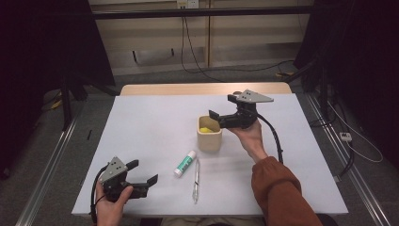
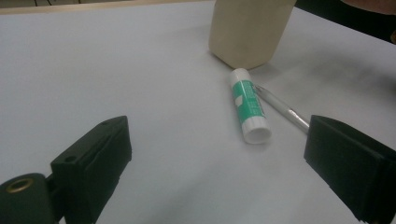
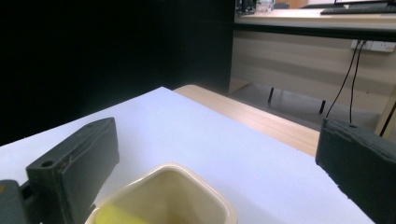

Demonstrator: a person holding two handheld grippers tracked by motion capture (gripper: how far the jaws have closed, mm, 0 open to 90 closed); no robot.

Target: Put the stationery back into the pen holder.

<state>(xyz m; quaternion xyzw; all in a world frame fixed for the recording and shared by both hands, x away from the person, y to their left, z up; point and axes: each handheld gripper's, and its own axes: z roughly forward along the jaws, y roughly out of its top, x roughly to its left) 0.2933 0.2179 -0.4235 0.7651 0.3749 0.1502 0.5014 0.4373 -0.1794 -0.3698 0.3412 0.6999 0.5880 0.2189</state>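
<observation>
Desk-tidying, part done: yellow item [image 1: 205, 129] lies in cup [image 1: 209, 140] directly beneath spread, empty right gripper [image 1: 217, 118]; glue stick [image 1: 185, 164] and pen [image 1: 195, 181] remain ahead of spread, empty left gripper [image 1: 142, 172].

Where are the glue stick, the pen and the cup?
glue stick [image 1: 185, 164], high view, on its green label.
pen [image 1: 196, 181], high view, middle of its barrel.
cup [image 1: 209, 139], high view, on its front wall.
</observation>
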